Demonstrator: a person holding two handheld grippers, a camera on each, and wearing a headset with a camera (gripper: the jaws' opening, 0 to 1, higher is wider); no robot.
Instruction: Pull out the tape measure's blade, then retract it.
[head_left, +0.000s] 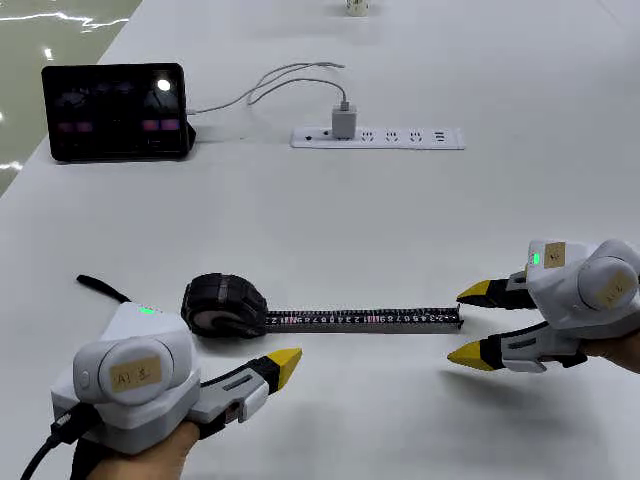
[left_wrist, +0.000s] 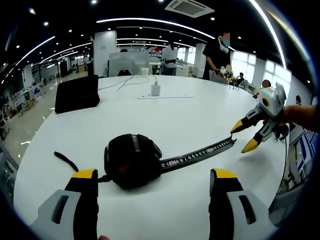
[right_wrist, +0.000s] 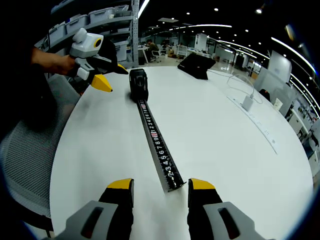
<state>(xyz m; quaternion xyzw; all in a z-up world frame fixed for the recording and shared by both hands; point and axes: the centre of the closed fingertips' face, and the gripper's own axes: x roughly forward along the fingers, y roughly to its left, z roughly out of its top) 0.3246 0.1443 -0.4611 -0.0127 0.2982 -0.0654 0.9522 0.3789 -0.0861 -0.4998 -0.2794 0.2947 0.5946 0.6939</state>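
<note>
Tape measure (left_wrist: 132, 160) in the left gripper view is a black, ribbed case lying on the white table (left_wrist: 200, 112), just past the left gripper (left_wrist: 154, 174), whose yellow-tipped jaws stand wide apart and hold nothing. A black wrist strap (left_wrist: 65, 161) trails off one side of the case. From the other side, the blade (left_wrist: 200, 152) runs flat across the table toward the right gripper (left_wrist: 242, 139), which has its jaws spread near the blade's end. Farther back are a dark tablet (left_wrist: 75, 93), a white charger (left_wrist: 155, 90) plugged into a power strip (left_wrist: 165, 97), and people standing (left_wrist: 217, 52) in a large hall with strip lights overhead. In the right gripper view the blade is dark with pale numerals and a few red marks. It lies straight, and its hooked end sits on the table between the parted jaw tips; I cannot tell whether either tip touches it. The case is at the far end beside the left gripper, which a hand holds. A grey mesh chair (right_wrist: 25, 160) stands at the table's edge, with shelving and bins (right_wrist: 95, 17) behind it. In the head view the case lies at the near left and the blade stretches to the right, its tip at the right gripper's open jaws. The tablet is propped at the far left with a pale cable (head_left: 270, 85) looping to the charger, and a glossy floor (head_left: 50, 40) shows beyond the table.
</note>
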